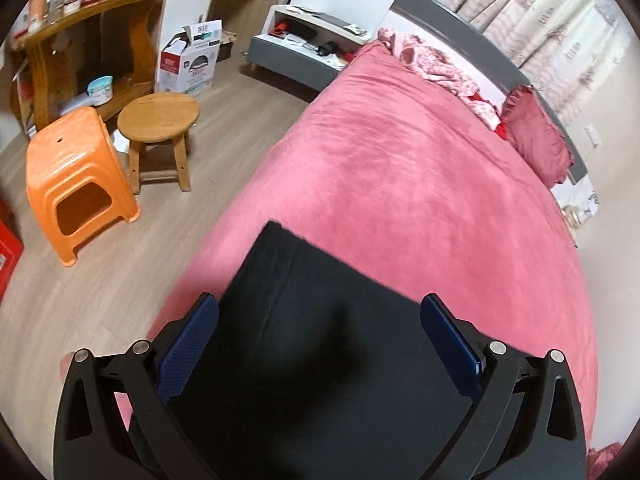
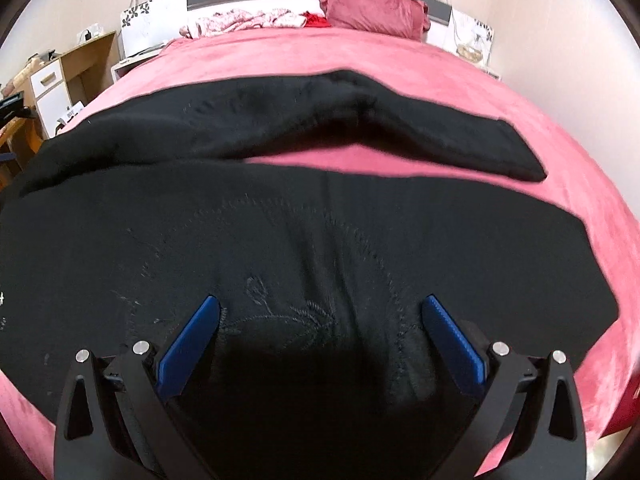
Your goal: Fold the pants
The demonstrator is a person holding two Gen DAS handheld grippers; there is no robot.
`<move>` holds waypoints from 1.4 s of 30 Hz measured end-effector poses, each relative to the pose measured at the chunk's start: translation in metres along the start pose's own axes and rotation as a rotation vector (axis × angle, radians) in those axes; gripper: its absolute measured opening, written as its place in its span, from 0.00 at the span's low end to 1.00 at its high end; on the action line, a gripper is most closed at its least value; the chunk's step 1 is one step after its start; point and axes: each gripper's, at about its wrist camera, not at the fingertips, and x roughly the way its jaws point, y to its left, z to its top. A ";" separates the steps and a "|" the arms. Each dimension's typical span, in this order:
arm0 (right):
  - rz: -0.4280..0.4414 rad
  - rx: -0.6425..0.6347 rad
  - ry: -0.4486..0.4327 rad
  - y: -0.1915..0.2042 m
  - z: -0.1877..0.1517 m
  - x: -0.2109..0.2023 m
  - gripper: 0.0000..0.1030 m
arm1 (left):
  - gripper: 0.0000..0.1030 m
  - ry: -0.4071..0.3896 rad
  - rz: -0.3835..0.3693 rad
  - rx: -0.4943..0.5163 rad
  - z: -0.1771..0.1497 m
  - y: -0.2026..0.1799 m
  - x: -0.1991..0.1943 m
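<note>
Black pants (image 2: pixel 280 240) lie spread on the pink bedspread (image 2: pixel 360 56). One leg (image 2: pixel 320 116) stretches across farther back, and a strip of pink shows between it and the nearer part. Stitched embroidery marks the near fabric. My right gripper (image 2: pixel 320 308) hovers open just over the near fabric, blue pads wide apart, nothing between them. In the left wrist view a flat end of the pants (image 1: pixel 320 320) lies near the bed's edge. My left gripper (image 1: pixel 320 308) is open above it, holding nothing.
A dark red pillow (image 2: pixel 372 8) and crumpled pink cloth (image 2: pixel 248 20) lie at the headboard. Beside the bed on the wooden floor stand an orange plastic stool (image 1: pixel 76 176), a round wooden stool (image 1: pixel 158 120), a cardboard box (image 1: pixel 192 60) and a wooden shelf unit (image 1: pixel 80 20).
</note>
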 end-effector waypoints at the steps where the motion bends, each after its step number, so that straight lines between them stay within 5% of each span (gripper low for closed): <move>1: 0.006 0.004 -0.002 -0.001 -0.001 0.001 0.98 | 0.97 0.013 0.004 0.003 0.004 -0.001 0.010; 8: 0.024 0.012 0.000 -0.004 -0.004 0.005 0.98 | 0.97 0.024 0.047 -0.011 0.021 0.007 0.049; 11: 0.022 0.011 0.000 -0.003 -0.005 0.006 0.98 | 0.83 0.074 0.069 0.014 0.018 0.007 0.065; 14: 0.020 0.009 -0.002 -0.001 -0.006 0.006 0.98 | 0.79 0.044 0.110 0.050 0.013 0.005 0.067; 17: 0.018 0.008 -0.005 -0.001 -0.006 0.007 0.98 | 0.56 0.026 0.154 0.072 0.011 0.003 0.064; 21: 0.012 0.005 -0.007 0.001 -0.006 0.007 0.98 | 0.19 -0.006 0.107 0.062 0.011 0.008 0.052; 32: 0.001 -0.002 -0.009 0.003 -0.005 0.007 0.98 | 0.14 -0.173 -0.092 0.087 -0.018 0.000 -0.039; 42: -0.014 -0.003 0.030 0.006 0.002 0.006 0.98 | 0.14 -0.247 -0.251 0.008 -0.118 0.039 -0.118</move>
